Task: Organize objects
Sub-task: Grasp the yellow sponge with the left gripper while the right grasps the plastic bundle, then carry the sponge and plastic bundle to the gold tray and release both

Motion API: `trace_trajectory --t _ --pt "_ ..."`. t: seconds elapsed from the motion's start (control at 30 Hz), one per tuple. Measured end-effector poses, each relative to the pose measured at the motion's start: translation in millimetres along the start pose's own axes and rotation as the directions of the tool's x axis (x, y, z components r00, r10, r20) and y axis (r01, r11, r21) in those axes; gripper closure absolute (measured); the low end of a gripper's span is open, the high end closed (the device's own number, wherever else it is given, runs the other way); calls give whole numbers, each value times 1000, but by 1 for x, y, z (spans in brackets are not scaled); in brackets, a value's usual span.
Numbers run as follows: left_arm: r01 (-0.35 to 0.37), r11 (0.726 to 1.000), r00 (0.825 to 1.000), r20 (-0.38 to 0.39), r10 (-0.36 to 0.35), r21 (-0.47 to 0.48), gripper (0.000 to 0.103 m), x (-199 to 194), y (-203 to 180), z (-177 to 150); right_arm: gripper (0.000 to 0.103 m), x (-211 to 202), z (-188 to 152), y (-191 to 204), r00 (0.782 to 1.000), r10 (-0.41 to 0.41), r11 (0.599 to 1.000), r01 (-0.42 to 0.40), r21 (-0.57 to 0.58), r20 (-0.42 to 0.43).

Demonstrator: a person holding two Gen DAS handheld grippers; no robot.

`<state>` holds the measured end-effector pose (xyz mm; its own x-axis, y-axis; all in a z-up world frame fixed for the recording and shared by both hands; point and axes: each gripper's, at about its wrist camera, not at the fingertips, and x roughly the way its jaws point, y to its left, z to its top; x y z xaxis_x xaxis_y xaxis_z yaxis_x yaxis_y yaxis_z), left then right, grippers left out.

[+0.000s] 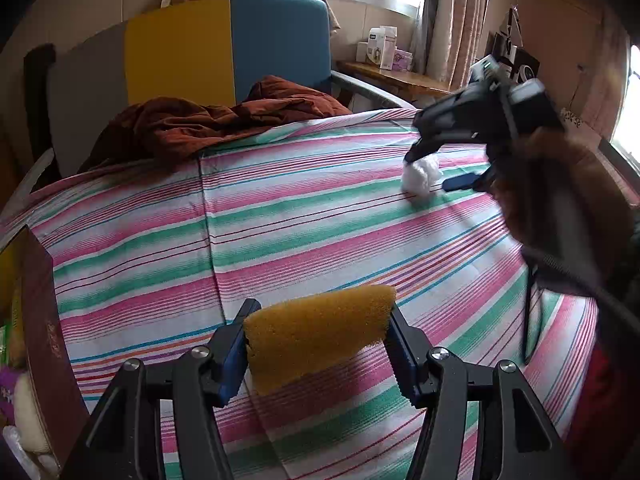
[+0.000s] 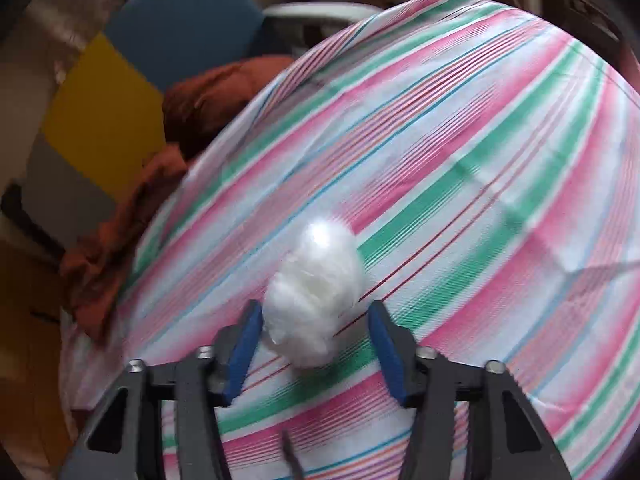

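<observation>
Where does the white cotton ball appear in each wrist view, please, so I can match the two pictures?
Left wrist view: the white cotton ball lies upper right on the striped sheet, at the right gripper tips.
Right wrist view: lower centre, between the gripper's blue pads.
Shared landmark: the rust-brown cloth by the yellow-and-blue headboard.

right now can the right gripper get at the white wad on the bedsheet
Probably yes. The white wad already lies between the pads of the right gripper on the striped sheet, nothing in the way. One pad touches it; a gap shows at the other, so no firm grip yet.
</observation>
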<state>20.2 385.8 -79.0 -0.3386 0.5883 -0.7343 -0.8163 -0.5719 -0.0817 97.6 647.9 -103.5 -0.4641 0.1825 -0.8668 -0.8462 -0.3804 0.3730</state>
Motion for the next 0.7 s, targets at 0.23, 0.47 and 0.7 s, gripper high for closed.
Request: trace_trajectory --t 0.23,0.47,0.7 --pt "-16 1000 1000 10 16 6 42 0 -4 -2 73 -13 -1 8 998 53 995 -50 -85 39" --pt "-41 998 999 12 42 -38 43 -24 11 -2 73 -17 -26 44 988 145 957 -152 -246 -47" --pt "-84 994 994 59 88 -64 42 -64 32 -6 73 -27 -63 92 983 141 893 -177 -414 -117"
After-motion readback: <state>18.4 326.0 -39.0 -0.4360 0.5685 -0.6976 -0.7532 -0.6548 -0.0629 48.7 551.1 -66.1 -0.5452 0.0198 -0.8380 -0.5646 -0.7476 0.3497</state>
